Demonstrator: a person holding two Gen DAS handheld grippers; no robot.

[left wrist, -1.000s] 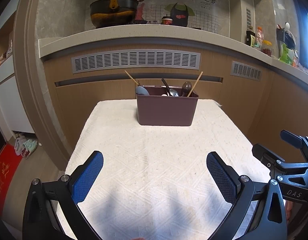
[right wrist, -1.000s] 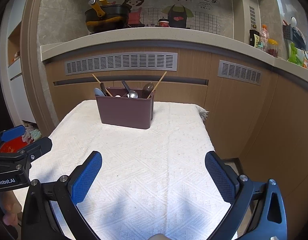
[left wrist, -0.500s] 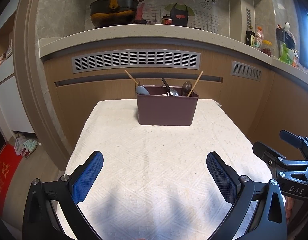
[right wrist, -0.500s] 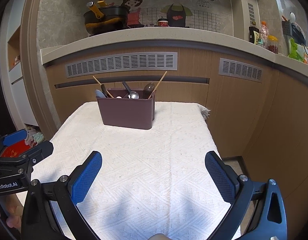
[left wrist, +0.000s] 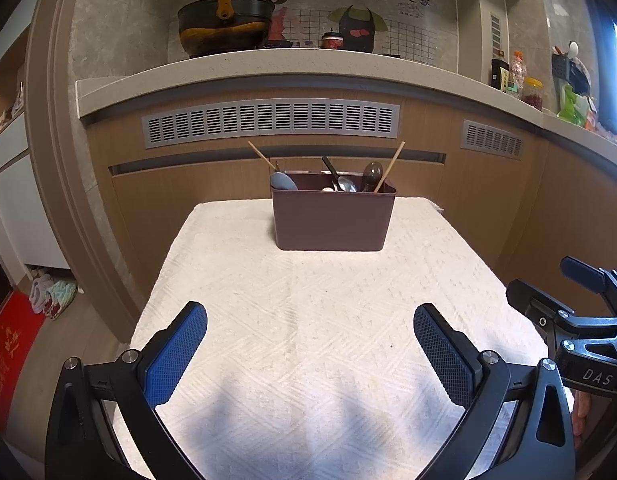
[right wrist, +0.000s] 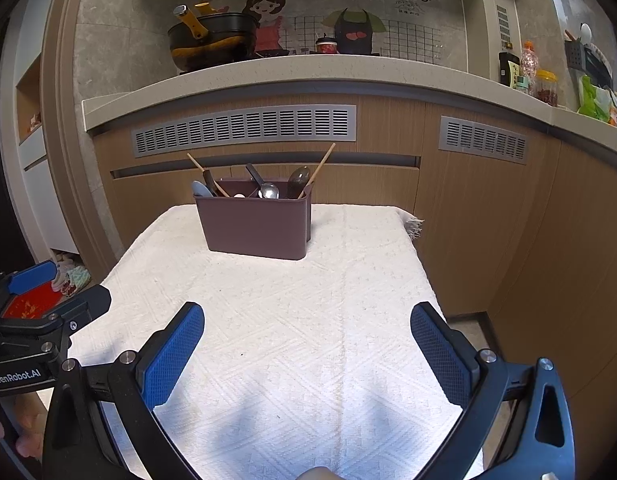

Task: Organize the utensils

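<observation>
Two grippers hover low over a white cloth [left wrist: 308,320] with almost nothing changed from a second ago; only the right view has drifted slightly. The left gripper [left wrist: 310,344] and right gripper [right wrist: 307,342] both stand wide apart, holding nothing. Well beyond them, at the cloth's far edge, the brown caddy [left wrist: 333,218] holds spoons and chopsticks [left wrist: 389,166]. Sorting looks finished or unstarted.

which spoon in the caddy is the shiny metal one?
The middle one in the brown caddy: silver bowl facing up, black handle leaning left. The pale blue spoon sits at the left end, the dark brown one at the right, beside a chopstick.
</observation>
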